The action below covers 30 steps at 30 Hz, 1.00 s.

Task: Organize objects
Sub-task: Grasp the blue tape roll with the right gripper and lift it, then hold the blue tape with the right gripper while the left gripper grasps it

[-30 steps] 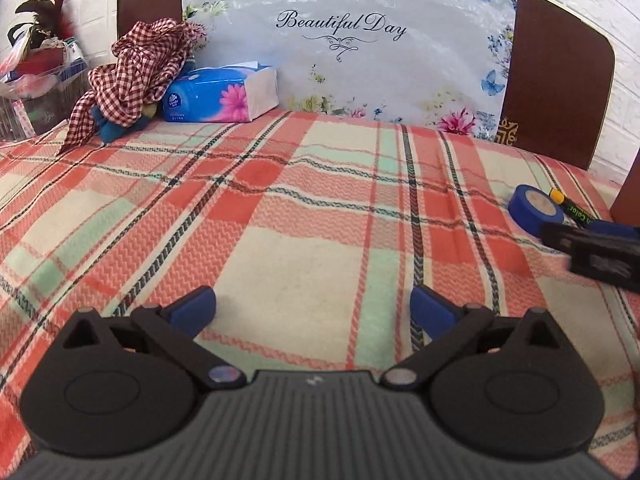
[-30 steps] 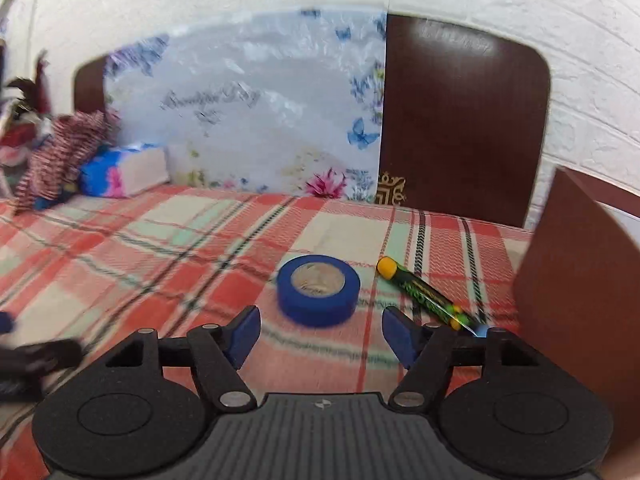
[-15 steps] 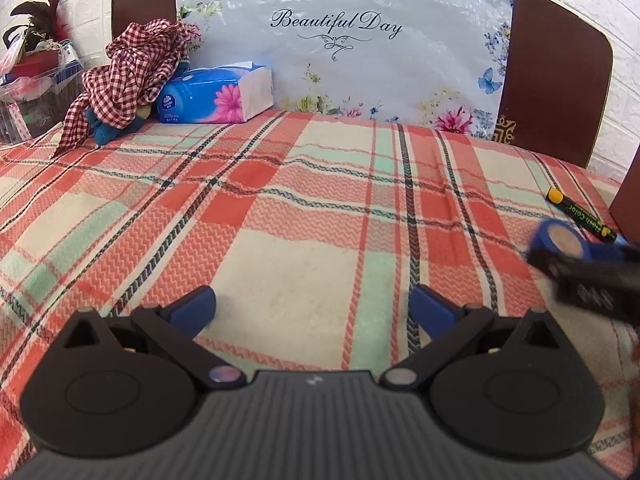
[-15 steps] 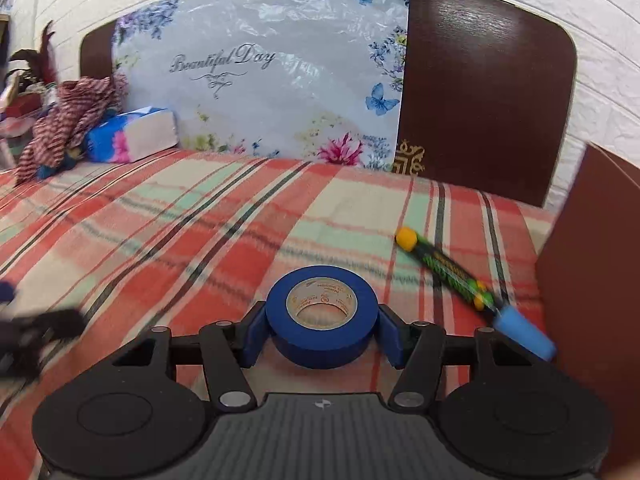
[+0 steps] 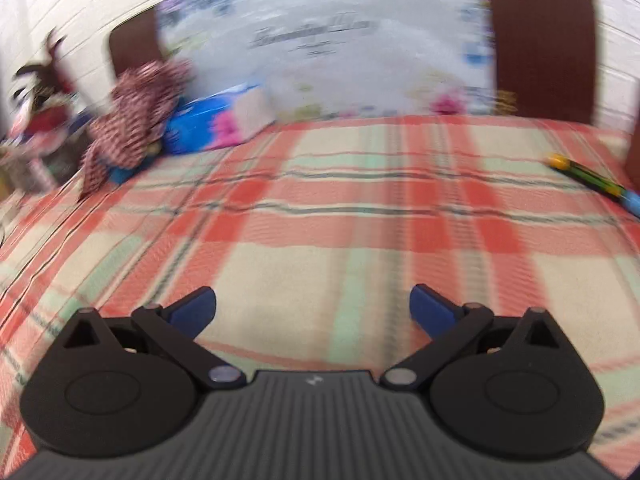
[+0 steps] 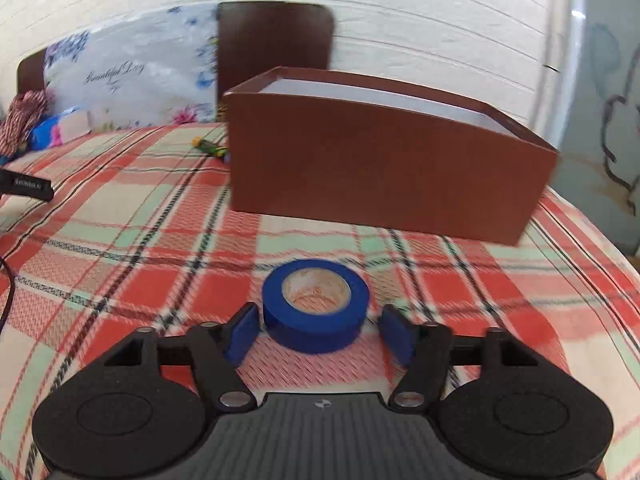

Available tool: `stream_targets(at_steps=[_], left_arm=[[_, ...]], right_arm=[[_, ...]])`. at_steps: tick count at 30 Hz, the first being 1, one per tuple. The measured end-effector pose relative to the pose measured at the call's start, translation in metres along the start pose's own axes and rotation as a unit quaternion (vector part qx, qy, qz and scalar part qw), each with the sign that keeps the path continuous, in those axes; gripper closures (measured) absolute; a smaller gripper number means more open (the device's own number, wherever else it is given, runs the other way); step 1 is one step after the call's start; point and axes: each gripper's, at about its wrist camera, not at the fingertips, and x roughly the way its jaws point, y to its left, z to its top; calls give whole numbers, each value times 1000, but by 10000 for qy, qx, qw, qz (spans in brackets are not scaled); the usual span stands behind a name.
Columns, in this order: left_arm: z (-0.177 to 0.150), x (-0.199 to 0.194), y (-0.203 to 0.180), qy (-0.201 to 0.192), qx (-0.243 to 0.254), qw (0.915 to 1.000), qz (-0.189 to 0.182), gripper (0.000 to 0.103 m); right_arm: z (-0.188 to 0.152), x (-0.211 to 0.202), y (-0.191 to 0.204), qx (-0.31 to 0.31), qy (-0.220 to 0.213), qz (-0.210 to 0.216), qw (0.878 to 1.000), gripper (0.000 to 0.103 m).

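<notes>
One roll of blue tape [image 6: 316, 306] lies flat on a plaid blanket [image 6: 140, 240] at the bottom centre of the right wrist view, between the two blue pads of the right gripper [image 6: 318, 336]; the jaws are opening, with a sliver of blanket showing on either side of the roll, so the pads sit just beside it rather than pressing on it. The roll shows a tan cardboard core ringed by a thick band of blue. Behind it, at centre right, stands one brown box [image 6: 384, 168] with an open top and a pale inside. A single marker [image 6: 208, 146] with a yellow end and a green body lies at the box's left corner, partly hidden by it. In the left wrist view, which is blurred, the left gripper [image 5: 312, 310] hangs over bare blanket at the bottom of the frame with its jaws spread wide and nothing between them; the same marker [image 5: 592, 182] shows at the right edge, tipped in light blue. The blanket, checked in red, cream and mint with dark lines, covers the whole surface. At the far upper left sit one blue tissue pack [image 5: 212, 124] and one bundle of red checked cloth [image 5: 132, 120]. Beyond them rise a dark brown headboard [image 6: 276, 44], a floral pillow [image 6: 128, 80] in clear wrapping and a white brick-pattern wall [image 6: 400, 20].
</notes>
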Motion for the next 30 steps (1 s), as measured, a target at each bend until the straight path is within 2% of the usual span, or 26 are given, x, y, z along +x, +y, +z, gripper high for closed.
stream_targets(at_steps=[1,4,7,9,11,14,17,20,22,24,26,29,30], left_arm=[[0,-11,-16,71,103,9987,-486,7],[-1,-54,-78,194,550,9842,-1672,8],[2,-94,-129,267,894,9621,-2562,11],[6,-110,-154,423,1056,9496,-2921,13],[7,-117,-173,608,1173,9432,-3049,15],[10,-118,-186,1027,1028,9354,-3223,20],[8,-117,-200,1111,1160,9366,-3116,26],[4,-118,-211,1220,1311,9318,-3158,31],[0,-122,-217,1147,1425,9320,-3129,32],[-2,-123,-226,1066,1627,9328,-3034,40],[-2,-120,-232,1123,1679,9310,-3040,58],[-2,-118,-240,1227,1711,9263,-3125,80],[-2,-121,-242,1223,1741,9269,-3091,80]], right_arm=[[-3,-2,0,-26,-66,3,10000,36],[-5,-2,9,-280,-172,-137,9994,36],[-7,-3,5,-276,-217,-85,9993,37],[-8,-5,1,-193,-216,2,9996,38],[-10,-8,-4,-173,-243,57,9995,38],[-12,-10,-6,-118,-279,112,9995,39],[-12,-9,-9,-38,-287,178,9994,38],[-10,-9,-11,51,-267,242,9993,38],[-6,-7,-14,130,-198,310,9992,39],[-2,-3,-17,173,-132,357,9991,44],[2,1,-16,97,-77,428,9990,48],[3,1,-11,-99,-94,388,9992,48],[2,-1,-10,-111,-118,385,9991,48]])
